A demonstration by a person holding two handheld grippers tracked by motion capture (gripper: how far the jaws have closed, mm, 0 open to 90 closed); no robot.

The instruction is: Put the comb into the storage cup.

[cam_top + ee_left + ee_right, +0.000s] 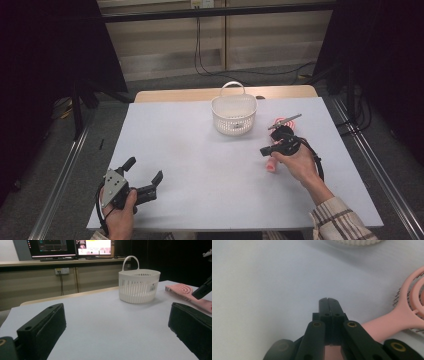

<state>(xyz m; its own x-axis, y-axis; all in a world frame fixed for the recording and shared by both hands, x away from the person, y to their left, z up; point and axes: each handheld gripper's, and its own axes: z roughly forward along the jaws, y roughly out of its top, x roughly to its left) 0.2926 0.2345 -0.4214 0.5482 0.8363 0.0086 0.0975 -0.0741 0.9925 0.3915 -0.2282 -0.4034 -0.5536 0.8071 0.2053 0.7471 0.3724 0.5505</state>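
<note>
No writing can be read anywhere: the white basket (139, 286) carries a small sticker on its wall, seen in the left gripper view, but its print is too small to make out, and the monitors far behind the tabletop show only blurred coloured panels.

The pink hairbrush (398, 316) is the thing in hand. It is smooth moulded plastic, with a long rounded handle and an oval head made of open concentric loops set with fine bristles. It lies flat on the right part of the tabletop (200, 165), near the basket's right side but apart from it, its handle end pointing toward the person.

The right tongs (270, 149) are closed, the two black matte jaws pressed flat together with nothing between them. In the right gripper view they hang just above the brush handle, which passes under them; whether they touch it cannot be told.

The left tongs (145, 172) rest low at the near left of the tabletop, jaws spread wide and empty, well apart from the brush. A grey three-cornered plate sits on top of them.

The basket is round, of white plastic with slotted vertical ribs and an arched handle standing upright, at the far middle. The tabletop is covered by a plain, pale matte sheet.
</note>
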